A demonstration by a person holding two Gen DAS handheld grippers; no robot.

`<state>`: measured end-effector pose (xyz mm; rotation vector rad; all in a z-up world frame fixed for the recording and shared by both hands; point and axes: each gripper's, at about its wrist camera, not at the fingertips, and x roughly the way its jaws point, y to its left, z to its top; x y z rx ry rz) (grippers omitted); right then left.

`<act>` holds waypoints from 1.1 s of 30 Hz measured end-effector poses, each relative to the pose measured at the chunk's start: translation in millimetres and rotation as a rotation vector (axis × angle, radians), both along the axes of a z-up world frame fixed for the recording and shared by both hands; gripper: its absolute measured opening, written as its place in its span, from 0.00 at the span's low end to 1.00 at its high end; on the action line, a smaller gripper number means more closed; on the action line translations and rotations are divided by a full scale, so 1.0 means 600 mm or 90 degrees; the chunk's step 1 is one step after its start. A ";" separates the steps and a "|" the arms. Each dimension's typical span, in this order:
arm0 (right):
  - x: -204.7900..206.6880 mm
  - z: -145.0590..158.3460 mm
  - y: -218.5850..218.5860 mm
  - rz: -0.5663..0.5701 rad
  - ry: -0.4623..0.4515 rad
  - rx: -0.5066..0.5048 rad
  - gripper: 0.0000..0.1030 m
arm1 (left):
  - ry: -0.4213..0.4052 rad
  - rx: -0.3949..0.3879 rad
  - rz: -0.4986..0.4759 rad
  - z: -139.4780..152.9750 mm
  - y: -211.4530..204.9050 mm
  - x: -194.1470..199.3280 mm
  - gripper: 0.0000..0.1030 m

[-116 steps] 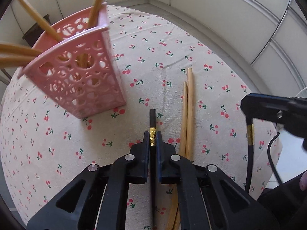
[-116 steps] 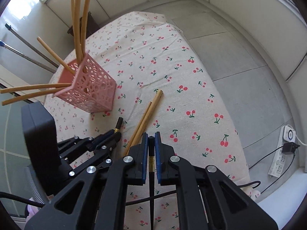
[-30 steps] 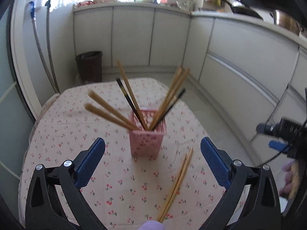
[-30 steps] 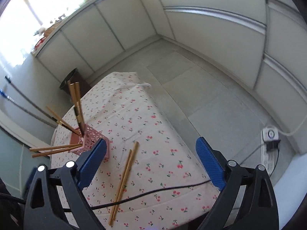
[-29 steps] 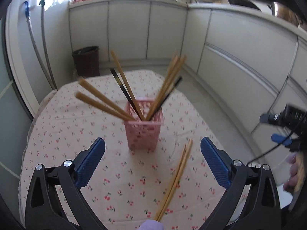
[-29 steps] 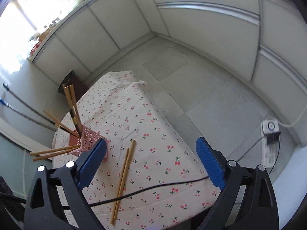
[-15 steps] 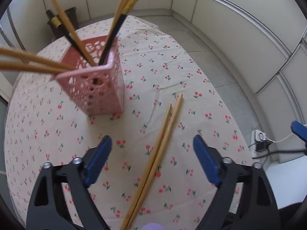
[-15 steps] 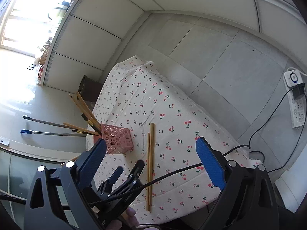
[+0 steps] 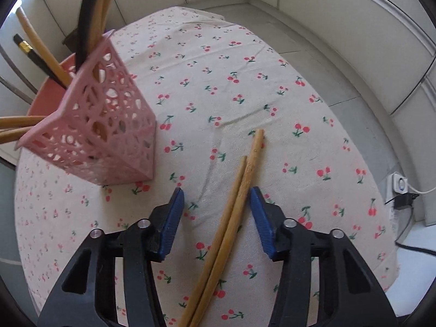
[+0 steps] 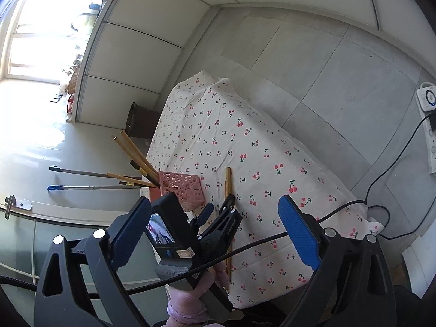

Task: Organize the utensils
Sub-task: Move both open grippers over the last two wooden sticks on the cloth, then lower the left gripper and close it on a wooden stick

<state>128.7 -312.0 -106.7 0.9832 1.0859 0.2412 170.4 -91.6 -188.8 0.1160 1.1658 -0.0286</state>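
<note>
Left tongs: the left tongs [image 9: 216, 207] hang low over the surface [image 9: 272, 87] with their blue pads spread apart, gripping nothing. In the right wrist view they show from above [image 10: 219, 207], held in a gloved hand [image 10: 199, 294].
Pair of wooden chopsticks: the wooden chopsticks [image 9: 239, 190] lie side by side on the cherry-print cloth, touching along most of their length. They run between the pads of the left tongs, nearer the right pad. Their far tips are staggered, one reaching farther than the other.
Basket: the pink basket [image 9: 109, 130] stands on the cloth, left of the loose chopsticks and apart from them. It is a perforated holder seen from a corner.
Basket contents: several wooden chopsticks and two black chopsticks [image 9: 41, 62] with gold bands lean out of it in different directions.
Right tongs: the right tongs [image 10: 215, 231] are up high, well away from the surface, released and wide apart, with nothing between the pads.
Floor: a power strip [image 10: 429, 125] with a plugged-in cable lies on the grey tiles beside the surface.
</note>
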 end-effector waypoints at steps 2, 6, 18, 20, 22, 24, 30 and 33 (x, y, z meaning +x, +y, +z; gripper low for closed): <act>0.001 -0.004 -0.002 -0.002 0.006 0.009 0.89 | 0.022 -0.026 -0.004 -0.001 0.001 0.015 0.37; 0.001 -0.011 -0.006 -0.008 0.015 0.018 0.89 | 0.027 -0.081 0.008 0.010 0.006 0.015 0.38; 0.005 -0.015 0.007 0.008 0.025 0.014 0.89 | 0.038 -0.022 -0.009 -0.011 0.039 -0.022 0.34; 0.005 -0.019 0.005 0.005 0.030 0.010 0.89 | 0.058 -0.055 -0.020 -0.009 0.036 -0.021 0.34; 0.004 -0.024 0.000 -0.004 0.037 0.014 0.89 | 0.054 -0.061 -0.023 -0.009 0.029 -0.019 0.34; 0.004 -0.026 -0.004 -0.010 0.040 0.020 0.89 | 0.050 -0.035 -0.035 -0.016 0.016 -0.013 0.34; 0.012 -0.028 0.006 0.014 0.039 0.005 0.89 | 0.058 -0.052 -0.075 -0.024 -0.018 0.011 0.09; 0.017 -0.033 0.012 0.021 0.041 -0.019 0.89 | 0.029 -0.030 -0.089 -0.020 -0.025 -0.011 0.05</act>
